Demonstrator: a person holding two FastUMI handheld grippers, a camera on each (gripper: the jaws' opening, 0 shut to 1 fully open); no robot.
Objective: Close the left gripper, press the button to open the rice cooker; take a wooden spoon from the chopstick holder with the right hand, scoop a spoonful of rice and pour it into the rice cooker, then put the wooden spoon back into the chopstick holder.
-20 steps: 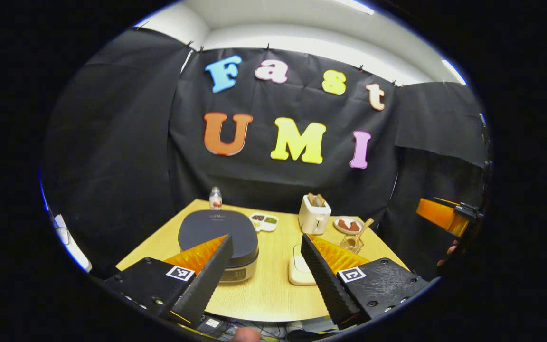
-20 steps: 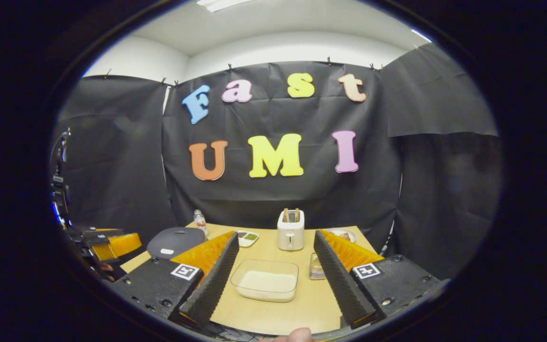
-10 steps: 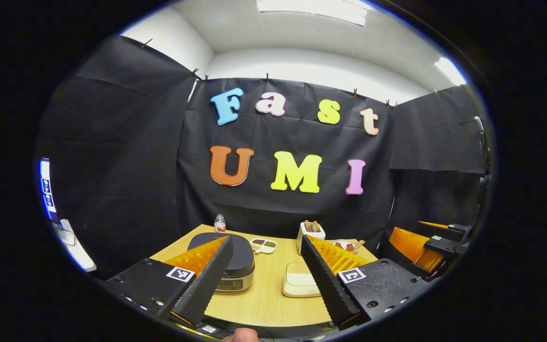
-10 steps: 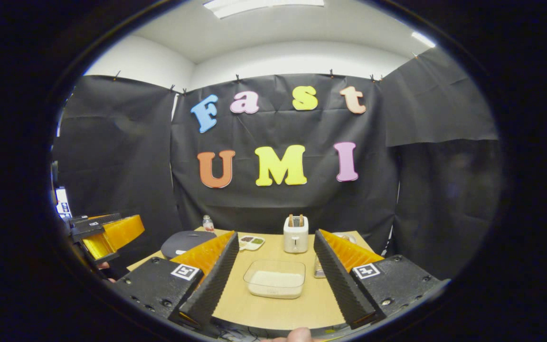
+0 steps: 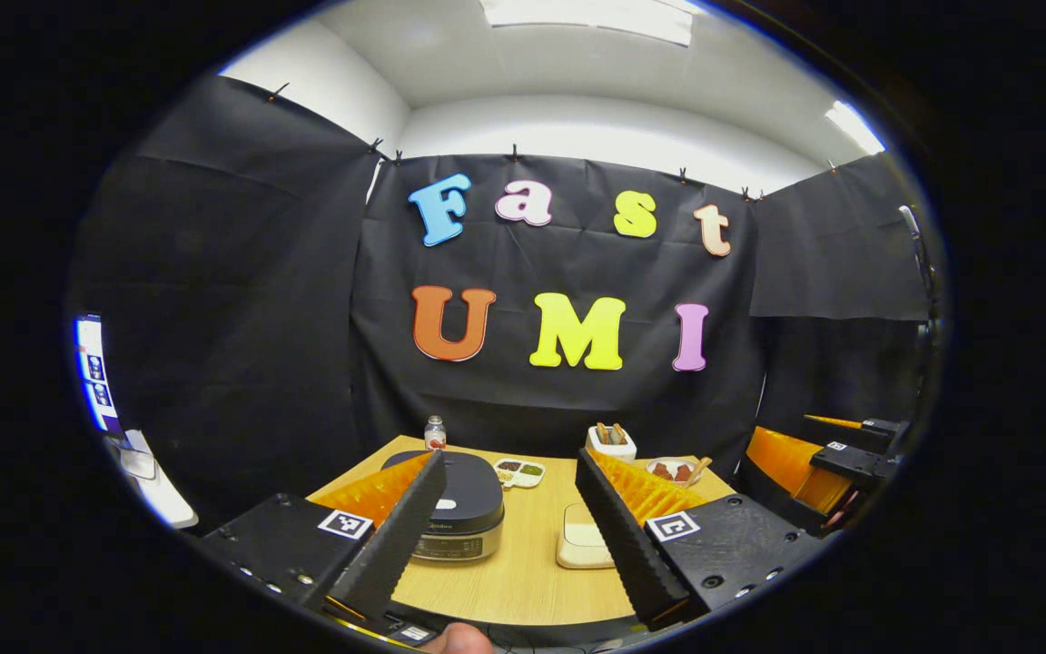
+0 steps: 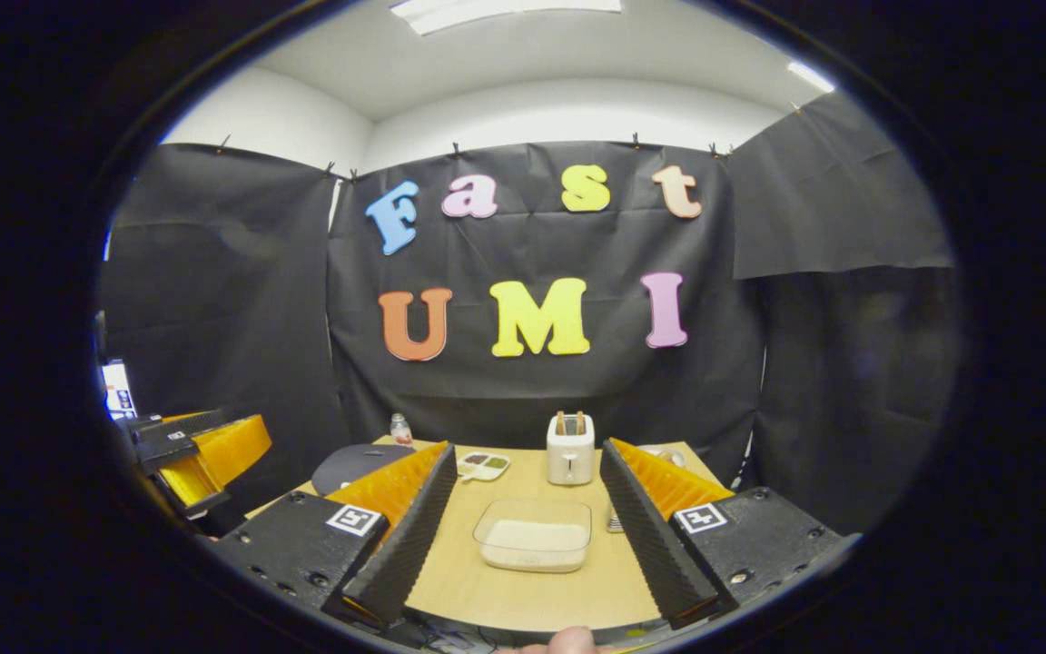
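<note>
While both grippers hang back from the near edge of the wooden table (image 5: 523,581), neither has anything between its fingers. The left gripper (image 5: 509,522) stands wide apart, its jaws framing bare tabletop. Just ahead of its left finger sits the rice cooker (image 5: 459,509), dark lid down and flat, front panel facing the gripper. Ahead of its right finger lies the clear container of rice (image 5: 582,545), partly hidden behind that finger. Further off, past the same finger, a wooden spoon (image 5: 697,469) leans out of the chopstick holder, whose body I cannot make out from here. A white toaster (image 5: 611,441) stands at the far side, a small divided dish (image 5: 519,470) lies beside the cooker, and a little bottle (image 5: 435,433) stands behind it.

The right gripper (image 6: 523,522) is likewise spread wide and holds nothing. Straight ahead, between its fingers, the rice container (image 6: 534,536) rests on the table with a pale layer of rice inside. Beyond it is the toaster (image 6: 569,450). Off to its left, past its left finger, the cooker's lid (image 6: 355,465) shows closed. Far to its left the other gripper (image 6: 205,447) is seen from the side.
</note>
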